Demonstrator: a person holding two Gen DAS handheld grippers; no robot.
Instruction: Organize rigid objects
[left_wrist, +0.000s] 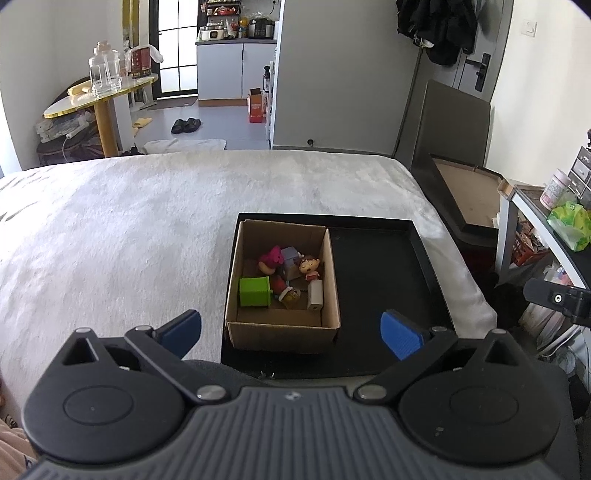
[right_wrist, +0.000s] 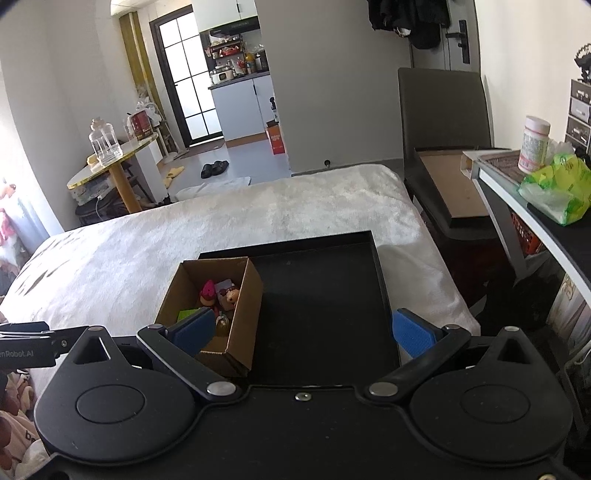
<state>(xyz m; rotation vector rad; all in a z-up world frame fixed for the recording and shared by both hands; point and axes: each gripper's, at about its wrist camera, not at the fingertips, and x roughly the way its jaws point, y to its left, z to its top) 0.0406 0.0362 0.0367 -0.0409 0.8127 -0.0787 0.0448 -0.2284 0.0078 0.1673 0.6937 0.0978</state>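
A: Ahead of the left claw (left_wrist: 291, 334), what sits there?

B: A cardboard box (left_wrist: 282, 282), on the left part of a black tray (left_wrist: 388, 273) that lies on the white bed (left_wrist: 147, 221). Inside are small toys: a green block (left_wrist: 255, 291), a pink figure (left_wrist: 270, 258), a doll with dark hair (left_wrist: 309, 266) and a pale cylinder (left_wrist: 316, 294).

A: And the claws?

B: Both spread wide, holding nothing. The right claw (right_wrist: 308, 332) hangs over the tray's near edge, the box just behind its left finger (right_wrist: 194, 332).
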